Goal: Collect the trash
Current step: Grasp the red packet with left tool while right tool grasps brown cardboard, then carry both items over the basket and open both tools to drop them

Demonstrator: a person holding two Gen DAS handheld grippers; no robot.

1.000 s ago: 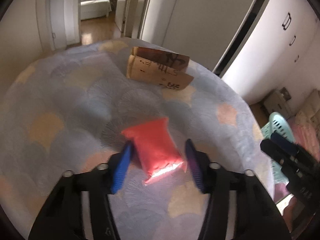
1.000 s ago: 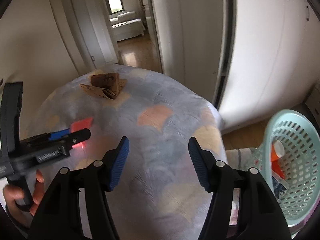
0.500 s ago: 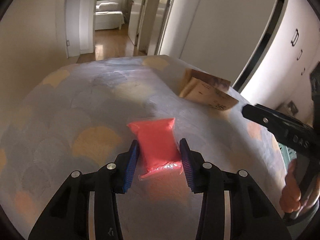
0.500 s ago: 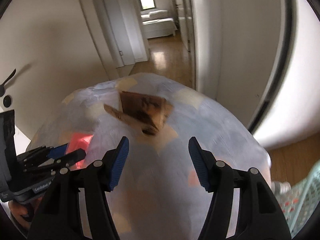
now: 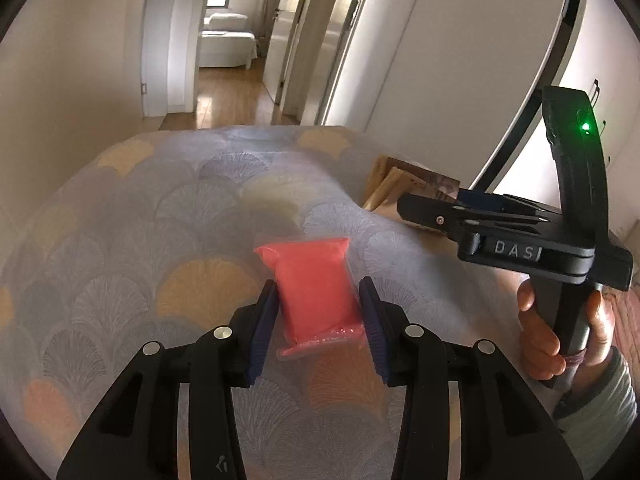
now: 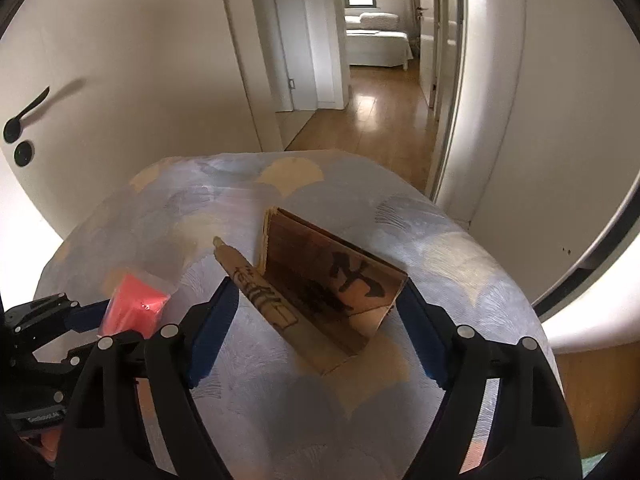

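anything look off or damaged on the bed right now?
Nothing spilled or torn. The brown paper bag lies flattened, propped half open on the bedspread, between the open right gripper fingers. The red packet looks intact, pinched by the left gripper.

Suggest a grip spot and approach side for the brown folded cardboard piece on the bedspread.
Probably grip the upright panel of the brown folded cardboard piece across its thin thickness near the top edge, coming from above. That panel stands tilted while the flap lies flat on the bedspread. The right gripper is open, straddling it.
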